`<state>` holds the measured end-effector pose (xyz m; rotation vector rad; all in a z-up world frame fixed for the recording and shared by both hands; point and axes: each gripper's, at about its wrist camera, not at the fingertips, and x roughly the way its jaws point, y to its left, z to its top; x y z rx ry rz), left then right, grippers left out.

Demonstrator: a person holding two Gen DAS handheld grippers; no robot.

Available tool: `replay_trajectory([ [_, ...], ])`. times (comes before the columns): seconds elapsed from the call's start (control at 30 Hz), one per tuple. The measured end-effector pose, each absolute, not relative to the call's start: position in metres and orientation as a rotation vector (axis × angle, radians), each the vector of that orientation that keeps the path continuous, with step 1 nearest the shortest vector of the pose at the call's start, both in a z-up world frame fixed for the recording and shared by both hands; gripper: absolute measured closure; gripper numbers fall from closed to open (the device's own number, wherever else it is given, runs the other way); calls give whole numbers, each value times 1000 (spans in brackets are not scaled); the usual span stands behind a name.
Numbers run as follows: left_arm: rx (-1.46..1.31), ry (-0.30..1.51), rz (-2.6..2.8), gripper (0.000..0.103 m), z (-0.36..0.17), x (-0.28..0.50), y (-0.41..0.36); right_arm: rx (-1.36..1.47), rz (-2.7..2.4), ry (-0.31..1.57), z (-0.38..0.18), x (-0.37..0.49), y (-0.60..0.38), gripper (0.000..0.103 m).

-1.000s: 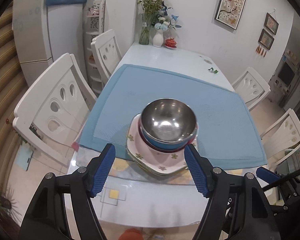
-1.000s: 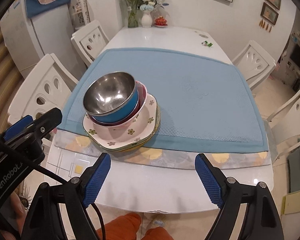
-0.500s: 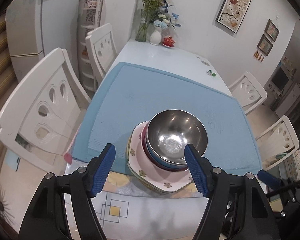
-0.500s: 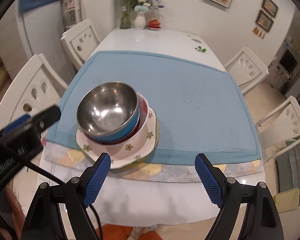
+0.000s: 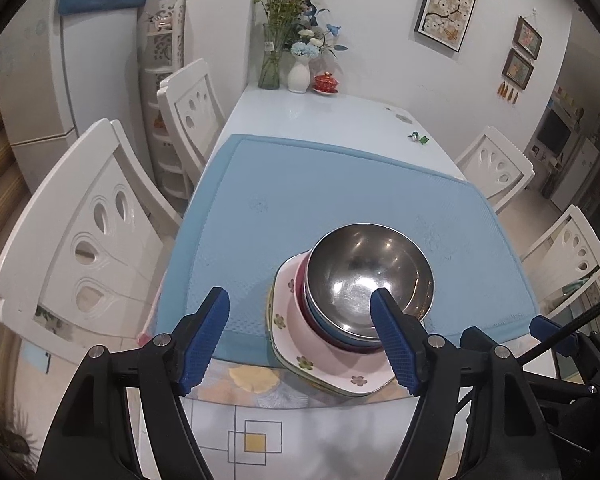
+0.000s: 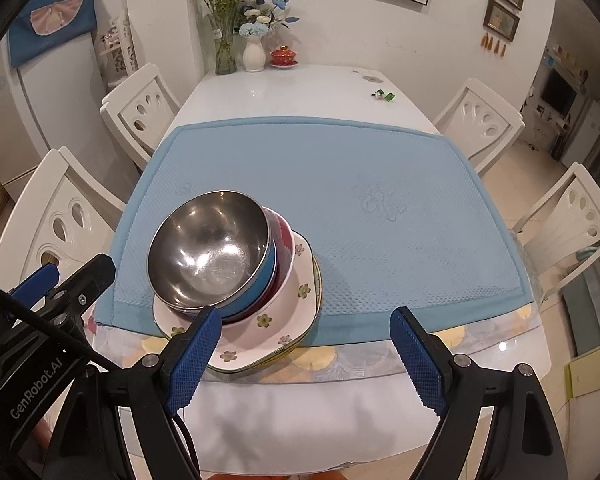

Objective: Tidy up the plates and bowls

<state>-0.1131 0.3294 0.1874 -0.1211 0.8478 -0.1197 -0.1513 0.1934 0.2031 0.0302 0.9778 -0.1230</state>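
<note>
Clearly the stack would handle as a mixed load. Its steel bowl (image 5: 370,278) looked light, stiff and slick, so a pinch across the thin rim seemed the best hold, 1 pad inside and 1 outside. The plates (image 5: 320,354) beneath were probably ceramic, heavier and chip-prone, best lifted by an overhanging edge.

That steel bowl was shiny and deep, nested in a blue bowl (image 6: 266,270), which sat in a red bowl (image 6: 284,248). Under them lay a pink plate with small flowers, and at least 1 more plate edge showed below it; how many in all could not be told.

The stack stood at the near edge of the blue mat (image 5: 340,192) on the white table (image 5: 320,112), partly overhanging the mat onto the patterned strip.

The left gripper (image 5: 300,338) was released, holding nothing, its right pad in line with the steel bowl's near rim; contact could not be told. The right gripper (image 6: 306,354) was also released and empty, the stack just beyond its left pad.
</note>
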Motion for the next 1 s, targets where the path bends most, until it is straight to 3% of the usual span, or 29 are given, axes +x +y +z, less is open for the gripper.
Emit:
replay_trajectory([
  [1.0, -72, 871, -108, 31, 181, -109, 327, 10, -151, 1001, 197, -147, 199, 19],
])
